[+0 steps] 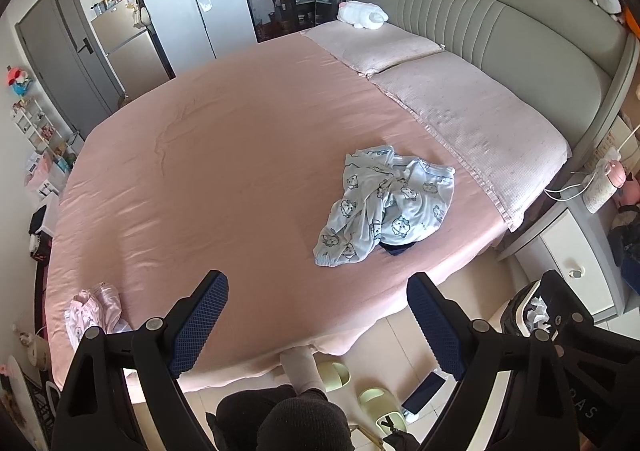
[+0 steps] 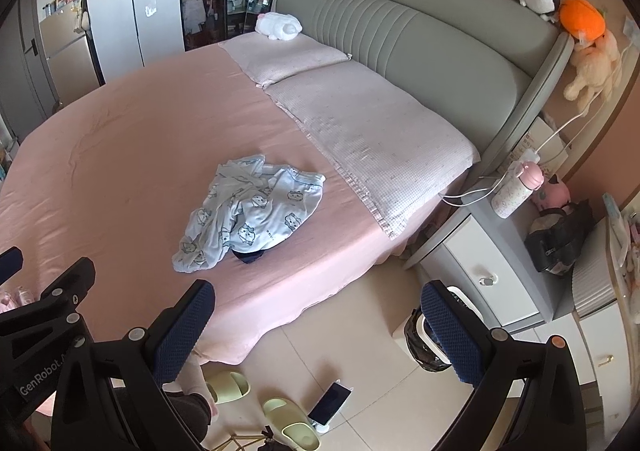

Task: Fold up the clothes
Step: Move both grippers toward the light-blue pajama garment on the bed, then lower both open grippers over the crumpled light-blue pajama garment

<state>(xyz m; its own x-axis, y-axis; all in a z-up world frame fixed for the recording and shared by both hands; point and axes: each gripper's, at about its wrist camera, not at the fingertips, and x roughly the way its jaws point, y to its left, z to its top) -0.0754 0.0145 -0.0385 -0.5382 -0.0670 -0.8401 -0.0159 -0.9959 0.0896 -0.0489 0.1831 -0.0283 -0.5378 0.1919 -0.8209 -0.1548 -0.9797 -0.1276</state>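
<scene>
Pajamas (image 1: 384,203), light blue with cartoon faces, lie crumpled on the pink bed (image 1: 220,155) near two pillows. One pink garment (image 1: 94,313) sits at the bed's edge. My left gripper (image 1: 318,325) and right gripper (image 2: 318,333) gape wide, empty.

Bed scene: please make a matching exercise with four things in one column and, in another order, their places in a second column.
Things:
1. crumpled light-blue printed pyjamas
2. white plush toy
3. pale-green rubber slippers
4. pink-capped drinking bottle

Places:
A. on the floor beside the bed
B. on the white nightstand
C. on the far pillow
D. on the pink bedsheet, near the pillows

Pairs: 1-D, 2-C, 3-A, 4-B
</scene>
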